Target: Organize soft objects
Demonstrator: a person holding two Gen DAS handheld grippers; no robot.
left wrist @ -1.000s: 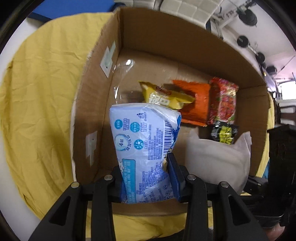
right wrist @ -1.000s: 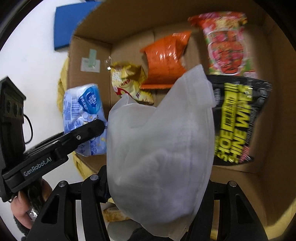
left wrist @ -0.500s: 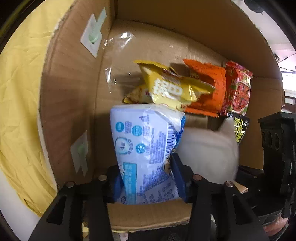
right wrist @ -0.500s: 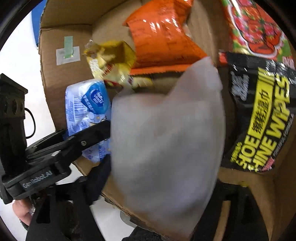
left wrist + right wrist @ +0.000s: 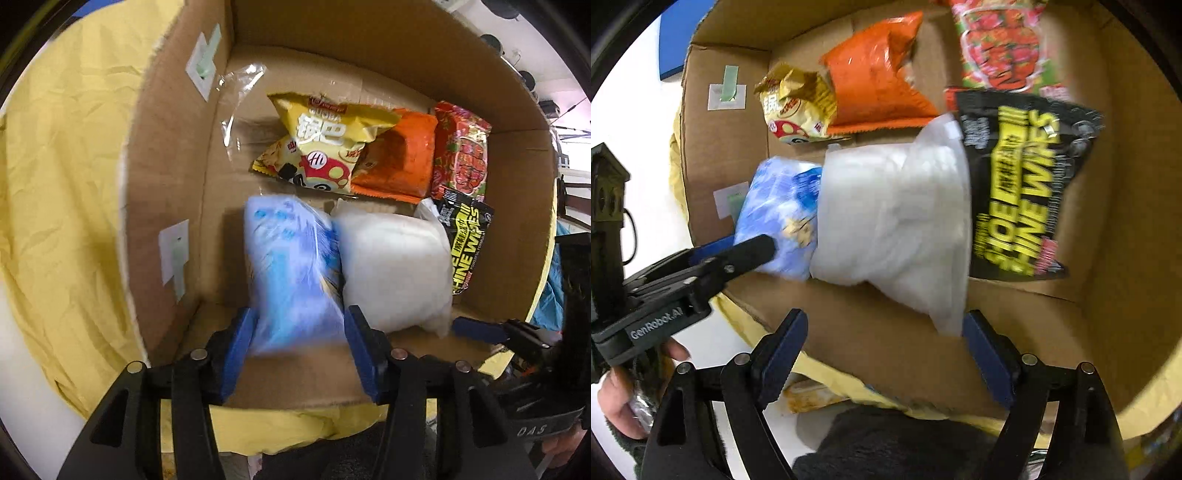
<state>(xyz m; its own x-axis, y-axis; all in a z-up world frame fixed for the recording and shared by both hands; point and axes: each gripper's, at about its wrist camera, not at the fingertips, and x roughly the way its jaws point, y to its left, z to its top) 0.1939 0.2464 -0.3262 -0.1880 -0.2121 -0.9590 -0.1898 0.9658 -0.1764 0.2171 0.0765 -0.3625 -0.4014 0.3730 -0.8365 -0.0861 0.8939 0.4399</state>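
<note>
A blue-and-white soft packet (image 5: pixel 291 266) stands blurred inside the cardboard box (image 5: pixel 166 166), at its near left. My left gripper (image 5: pixel 299 314) is open around the packet's lower end, its blue pads just off the sides. A white soft bag (image 5: pixel 395 262) lies right beside the packet on the box floor. In the right wrist view my right gripper (image 5: pixel 884 314) is open wide above the box's near wall. The white bag (image 5: pixel 894 214) lies free ahead of it, its tail close to the right pad. The left gripper (image 5: pixel 753 247) reaches in over the blue packet (image 5: pixel 779 206).
At the back of the box lie a yellow snack bag (image 5: pixel 328 140), an orange bag (image 5: pixel 399 162) and a red packet (image 5: pixel 461 155). A black wipes pack (image 5: pixel 465 240) lies at the right. The box sits on a yellow cloth (image 5: pixel 66 184). A hand (image 5: pixel 617 402) holds the left gripper.
Both grippers dipped toward the box and opened their jaws. The white bag dropped out of the right gripper onto the box floor. The blue packet came loose between the left pads.
</note>
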